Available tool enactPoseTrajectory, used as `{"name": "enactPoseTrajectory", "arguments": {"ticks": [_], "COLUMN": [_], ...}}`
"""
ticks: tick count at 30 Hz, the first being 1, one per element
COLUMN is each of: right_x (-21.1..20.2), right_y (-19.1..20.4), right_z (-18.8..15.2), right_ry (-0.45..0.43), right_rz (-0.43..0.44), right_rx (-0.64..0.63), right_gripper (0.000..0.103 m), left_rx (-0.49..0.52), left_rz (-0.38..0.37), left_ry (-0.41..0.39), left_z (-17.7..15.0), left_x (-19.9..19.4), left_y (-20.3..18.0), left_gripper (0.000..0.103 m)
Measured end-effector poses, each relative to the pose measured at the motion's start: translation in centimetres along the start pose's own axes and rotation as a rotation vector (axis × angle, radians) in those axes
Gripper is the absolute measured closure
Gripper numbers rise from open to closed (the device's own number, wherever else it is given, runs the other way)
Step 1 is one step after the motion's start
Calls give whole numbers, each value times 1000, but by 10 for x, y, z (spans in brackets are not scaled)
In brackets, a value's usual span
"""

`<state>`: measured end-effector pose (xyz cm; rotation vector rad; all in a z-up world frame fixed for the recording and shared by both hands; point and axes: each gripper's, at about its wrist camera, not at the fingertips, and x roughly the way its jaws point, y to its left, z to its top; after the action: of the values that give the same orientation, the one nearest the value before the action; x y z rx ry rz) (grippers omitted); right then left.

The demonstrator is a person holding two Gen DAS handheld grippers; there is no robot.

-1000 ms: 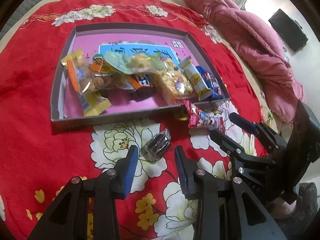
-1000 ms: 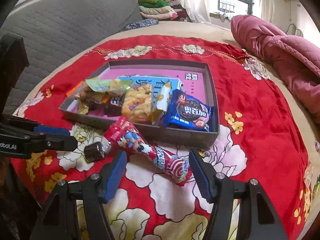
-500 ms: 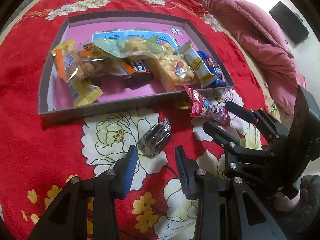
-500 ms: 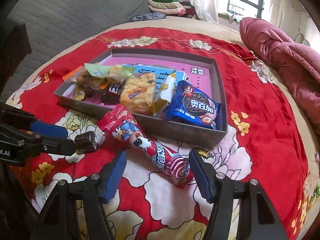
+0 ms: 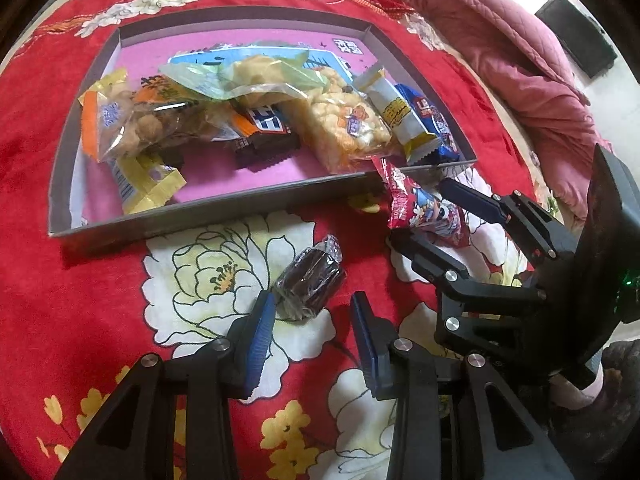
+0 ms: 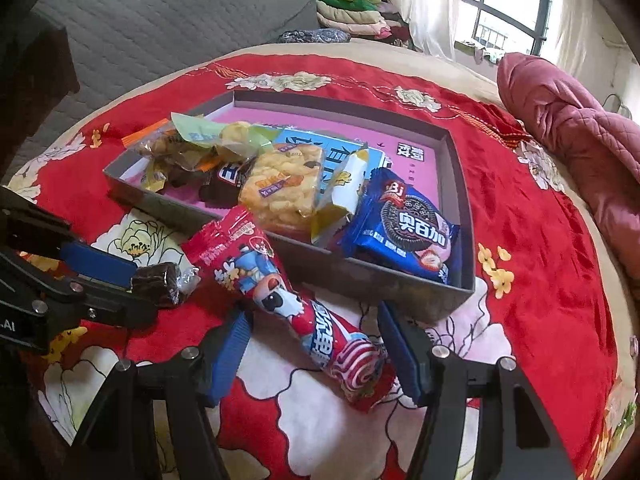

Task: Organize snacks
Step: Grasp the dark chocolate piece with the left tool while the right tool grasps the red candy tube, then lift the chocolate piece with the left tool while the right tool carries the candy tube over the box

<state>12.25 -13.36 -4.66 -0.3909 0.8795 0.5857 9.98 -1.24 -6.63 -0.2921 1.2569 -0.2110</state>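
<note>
A small brown snack in clear wrap (image 5: 310,280) lies on the red flowered bedspread (image 5: 60,300), just in front of the box. My left gripper (image 5: 312,312) is open, its blue pads on either side of the snack's near end without pressing it; it also shows in the right wrist view (image 6: 148,288). A long red snack packet (image 6: 280,280) leans on the box's front wall. My right gripper (image 6: 316,332) is open and straddles the packet's lower end, as the left wrist view (image 5: 420,212) also shows. The grey box with a pink floor (image 5: 200,220) holds several snack packs.
A pink quilt (image 5: 520,60) is bunched up at the right of the bed. In the right wrist view a grey quilted mattress (image 6: 160,20) stands behind, with folded clothes (image 6: 352,4) by a window. A blue cookie pack (image 6: 404,232) sits in the box's near right corner.
Both grippers have sunk toward the bedspread. The brown snack now sits between the left fingertips, and the red packet lies deeper between the right fingers. Neither jaw width has changed.
</note>
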Motion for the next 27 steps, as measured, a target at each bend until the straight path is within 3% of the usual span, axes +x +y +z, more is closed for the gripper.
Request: {"name": "enactPoseTrajectory", "arguments": {"ticks": [6,11,23,27], "right_x": [2,0,-6,-10], "right_y": [0,5,0,-3], "right_z": [-1,-1,-1,0], "right_ry": [10,2,-1,-13], "right_rz": [27,58,147,173], "right_rx": [-6,-30,50,83], "right_gripper": [60,68,72,79], "left_rx": [4,3,5,-6], "left_rz": [-3,-7,-42,-53], "left_ry": [4,3,-26,-44], "left_z": [0,2,3,0], "left_x": [5,6,8,6], "left_y": [1,2,3,3], "left_gripper": [63,63,68,70]}}
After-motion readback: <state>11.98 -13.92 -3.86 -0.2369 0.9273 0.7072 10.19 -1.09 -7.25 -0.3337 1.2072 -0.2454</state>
